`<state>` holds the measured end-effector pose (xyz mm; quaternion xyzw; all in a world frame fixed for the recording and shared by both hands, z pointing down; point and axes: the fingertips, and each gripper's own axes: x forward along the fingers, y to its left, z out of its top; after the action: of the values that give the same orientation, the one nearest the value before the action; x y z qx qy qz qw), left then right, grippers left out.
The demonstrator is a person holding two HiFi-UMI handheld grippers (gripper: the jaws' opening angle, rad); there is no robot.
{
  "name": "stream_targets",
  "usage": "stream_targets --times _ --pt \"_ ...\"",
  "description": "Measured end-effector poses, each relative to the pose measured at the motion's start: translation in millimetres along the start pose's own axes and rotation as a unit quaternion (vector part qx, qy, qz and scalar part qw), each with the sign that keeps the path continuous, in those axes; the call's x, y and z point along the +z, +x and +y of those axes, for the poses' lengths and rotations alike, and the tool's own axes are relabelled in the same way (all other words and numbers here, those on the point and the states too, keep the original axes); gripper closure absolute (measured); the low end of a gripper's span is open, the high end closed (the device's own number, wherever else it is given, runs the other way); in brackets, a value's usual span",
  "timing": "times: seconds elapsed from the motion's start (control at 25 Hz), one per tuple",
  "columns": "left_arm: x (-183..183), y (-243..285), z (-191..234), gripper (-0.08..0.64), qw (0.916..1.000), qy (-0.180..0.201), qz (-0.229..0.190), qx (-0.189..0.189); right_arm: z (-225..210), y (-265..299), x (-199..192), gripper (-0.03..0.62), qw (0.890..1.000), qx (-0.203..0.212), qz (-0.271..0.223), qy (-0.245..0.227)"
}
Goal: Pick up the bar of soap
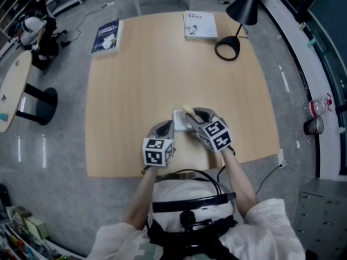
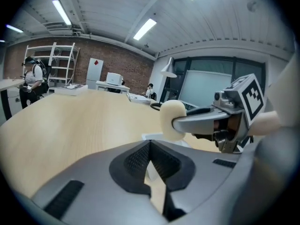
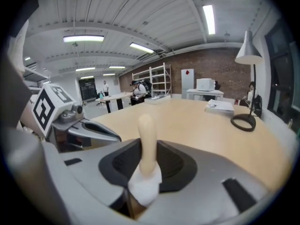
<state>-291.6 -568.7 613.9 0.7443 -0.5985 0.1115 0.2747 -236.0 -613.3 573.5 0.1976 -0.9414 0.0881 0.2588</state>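
Observation:
The cream bar of soap (image 1: 189, 111) stands on edge between the pads of my right gripper (image 1: 194, 116), which is shut on it just above the table. In the right gripper view the soap (image 3: 147, 142) rises upright from the jaws, with a white scrap (image 3: 144, 185) under it. A flat white holder (image 1: 179, 120) lies on the wooden table (image 1: 162, 75) directly beneath. My left gripper (image 1: 168, 127) sits beside it at the left, its tips (image 2: 150, 146) meeting over the holder's near edge (image 2: 152, 136). Whether it pinches the holder is hidden.
At the table's far side are a black desk lamp (image 1: 237, 20), a white book (image 1: 200, 25) and a blue book (image 1: 107, 36). The table's front edge (image 1: 179, 169) runs just behind both grippers. A round side table (image 1: 13, 88) stands on the floor at the left.

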Motion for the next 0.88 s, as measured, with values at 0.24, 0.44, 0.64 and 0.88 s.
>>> stream_targets --times 0.24,0.44,0.64,0.88 --pt "58 -15 5 0.555 0.9961 -0.016 -0.083 0.026 -12 -42 32 0.48 0.995 -0.036 -0.074 0.061" --pt "79 -36 1 0.555 0.9901 -0.041 -0.128 0.041 -21 -77 31 0.48 0.975 -0.061 -0.129 0.173" --pt "64 -43 -5 0.555 0.9904 -0.046 -0.123 0.043 -24 -96 18 0.48 0.962 -0.057 -0.15 0.22" --pt "65 -54 -13 0.555 0.9891 -0.041 -0.132 0.051 -31 -114 21 0.48 0.954 -0.061 -0.17 0.238"
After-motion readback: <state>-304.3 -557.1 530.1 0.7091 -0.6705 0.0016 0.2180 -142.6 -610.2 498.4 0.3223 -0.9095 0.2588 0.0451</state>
